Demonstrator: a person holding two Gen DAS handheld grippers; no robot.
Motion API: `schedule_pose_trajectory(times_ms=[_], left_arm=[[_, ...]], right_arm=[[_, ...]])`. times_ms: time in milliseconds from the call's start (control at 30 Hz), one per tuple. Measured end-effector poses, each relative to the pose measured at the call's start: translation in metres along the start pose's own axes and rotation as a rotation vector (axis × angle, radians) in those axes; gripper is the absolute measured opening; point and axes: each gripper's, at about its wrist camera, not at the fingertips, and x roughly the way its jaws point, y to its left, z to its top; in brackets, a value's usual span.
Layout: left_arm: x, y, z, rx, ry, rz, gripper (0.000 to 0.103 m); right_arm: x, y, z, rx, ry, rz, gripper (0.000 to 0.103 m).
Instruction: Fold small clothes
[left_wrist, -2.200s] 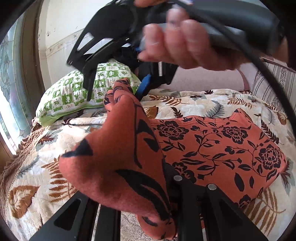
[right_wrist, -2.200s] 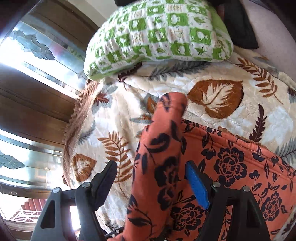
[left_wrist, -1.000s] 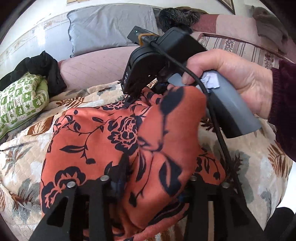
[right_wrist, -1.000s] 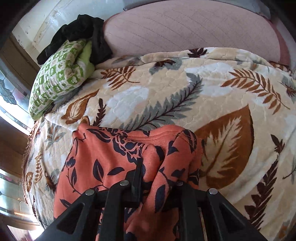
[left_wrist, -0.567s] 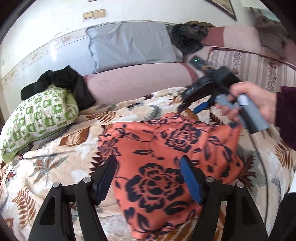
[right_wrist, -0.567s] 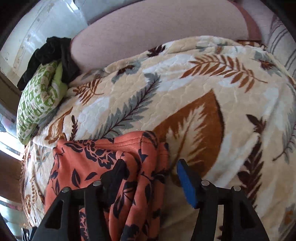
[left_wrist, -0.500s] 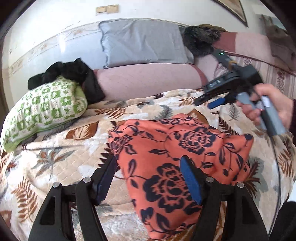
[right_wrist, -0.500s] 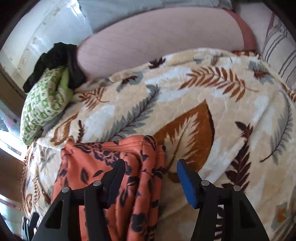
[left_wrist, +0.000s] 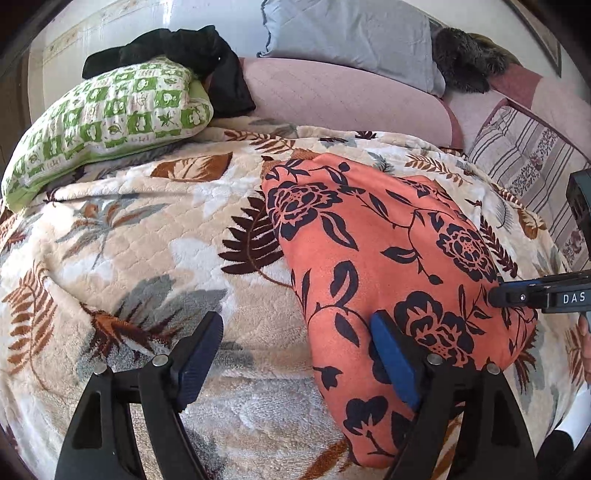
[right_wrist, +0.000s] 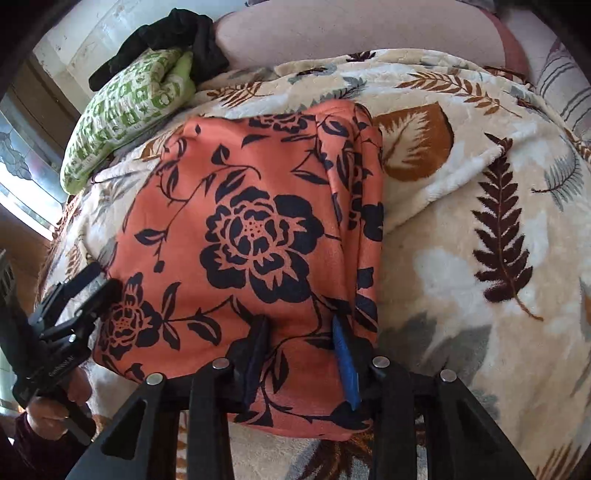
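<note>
An orange garment with black flowers (left_wrist: 388, 258) lies folded on a leaf-patterned blanket (left_wrist: 129, 240). My left gripper (left_wrist: 295, 347) is open at the garment's near left edge; its right finger (left_wrist: 391, 354) touches the cloth. In the right wrist view the garment (right_wrist: 251, 221) fills the middle. My right gripper (right_wrist: 301, 347) is closing on a fold at its near edge, jaws still partly apart with cloth between them. The left gripper also shows at that view's lower left (right_wrist: 70, 314).
A green-and-white pillow (left_wrist: 107, 122) with black clothing (left_wrist: 192, 51) on it lies at the back left. A pink bolster (left_wrist: 340, 96), a grey pillow (left_wrist: 351, 37) and a striped cushion (left_wrist: 528, 158) line the back. A window (right_wrist: 26, 162) is at left.
Both grippers let go of the garment after carrying it over into a fold. The left stays open and has drawn left. The right has come down over the near edge and narrowed on it.
</note>
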Motion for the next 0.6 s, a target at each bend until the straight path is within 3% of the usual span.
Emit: schedule_pose_trajectory(times_ms=[67, 167, 267, 333, 433, 533, 600], left_arm=[[-0.001, 0.004, 0.001, -0.024, 0.008, -0.013, 0.084], [-0.002, 0.004, 0.001, -0.014, 0.01, -0.018, 0.084], [-0.001, 0.002, -0.001, -0.001, 0.008, -0.015, 0.084], [0.0, 0.003, -0.001, -0.004, 0.015, -0.028, 0.084], [0.004, 0.007, -0.002, -0.016, 0.034, -0.055, 0.087], [0.005, 0.009, -0.002, -0.031, 0.037, -0.044, 0.09], [0.005, 0.009, -0.002, -0.032, 0.037, -0.045, 0.09]], right_arm=[[-0.009, 0.009, 0.015, -0.017, 0.007, -0.037, 0.038], [-0.026, 0.024, 0.046, -0.041, -0.076, -0.035, 0.038], [-0.019, 0.026, 0.084, 0.012, -0.125, -0.03, 0.038], [0.01, 0.027, 0.107, 0.054, -0.089, -0.034, 0.038], [0.076, 0.022, 0.12, 0.078, 0.068, -0.093, 0.042], [0.07, 0.037, 0.133, 0.059, 0.051, -0.144, 0.045], [0.056, 0.051, 0.141, 0.046, -0.002, -0.088, 0.045]])
